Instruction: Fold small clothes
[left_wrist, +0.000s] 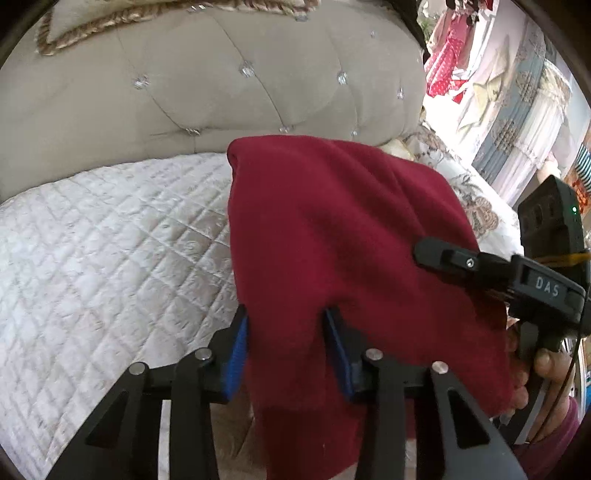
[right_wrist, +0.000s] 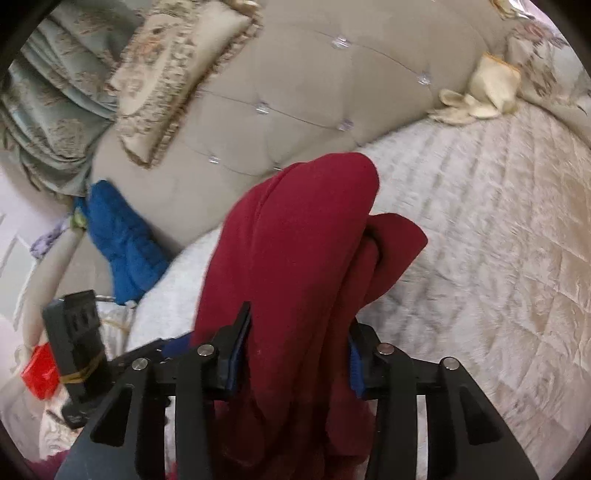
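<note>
A dark red garment (left_wrist: 332, 236) hangs bunched over a white quilted bed (left_wrist: 110, 251). My left gripper (left_wrist: 286, 321) has its blue-padded jaws around a fold of the cloth's near edge. The right gripper's finger (left_wrist: 443, 256) shows at the right side of the cloth in the left wrist view. In the right wrist view the red garment (right_wrist: 295, 251) runs between the jaws of my right gripper (right_wrist: 299, 332), which hold a thick bunch of it. The left gripper's body (right_wrist: 77, 332) appears at the lower left there.
A beige tufted headboard (left_wrist: 221, 85) stands behind the bed. A fringed cushion (right_wrist: 173, 66) and folded bedding (right_wrist: 55, 103) lie on the left, a blue cloth (right_wrist: 122, 243) by the headboard, a cream cloth (right_wrist: 484, 92) at the far right. Curtains (left_wrist: 517, 110) hang to the right.
</note>
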